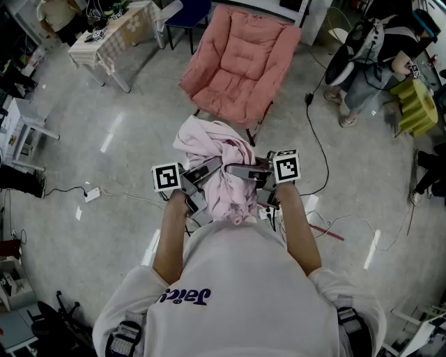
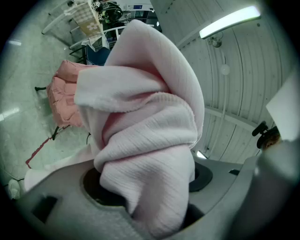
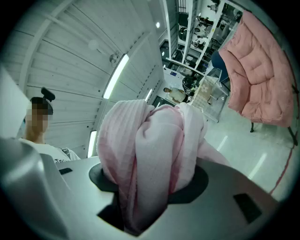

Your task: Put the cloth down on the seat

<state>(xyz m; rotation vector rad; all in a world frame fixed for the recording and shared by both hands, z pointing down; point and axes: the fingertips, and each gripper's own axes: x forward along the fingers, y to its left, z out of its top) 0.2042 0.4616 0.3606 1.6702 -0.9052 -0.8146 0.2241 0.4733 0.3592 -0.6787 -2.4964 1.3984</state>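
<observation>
A crumpled pale pink cloth (image 1: pixel 221 155) is bunched up in front of my chest, between both grippers. My left gripper (image 1: pixel 206 170) is shut on its left side and my right gripper (image 1: pixel 241 169) on its right side. In the left gripper view the cloth (image 2: pixel 150 136) bulges out of the jaws of the left gripper (image 2: pixel 157 208) and hides most of the scene. The right gripper view shows folds of cloth (image 3: pixel 147 145) pinched in the right gripper (image 3: pixel 140 208). The padded pink chair (image 1: pixel 240 66) stands just beyond the cloth, its seat bare; it also shows as the chair (image 2: pixel 63 101) and the chair (image 3: pixel 260 79).
A table with a checked cover (image 1: pixel 115 31) and a blue chair (image 1: pixel 188 12) stand at the back left. A person (image 1: pixel 376 52) sits at the right beside a yellow object (image 1: pixel 417 104). Cables (image 1: pixel 322 157) and a red stick (image 1: pixel 326 232) lie on the floor near me.
</observation>
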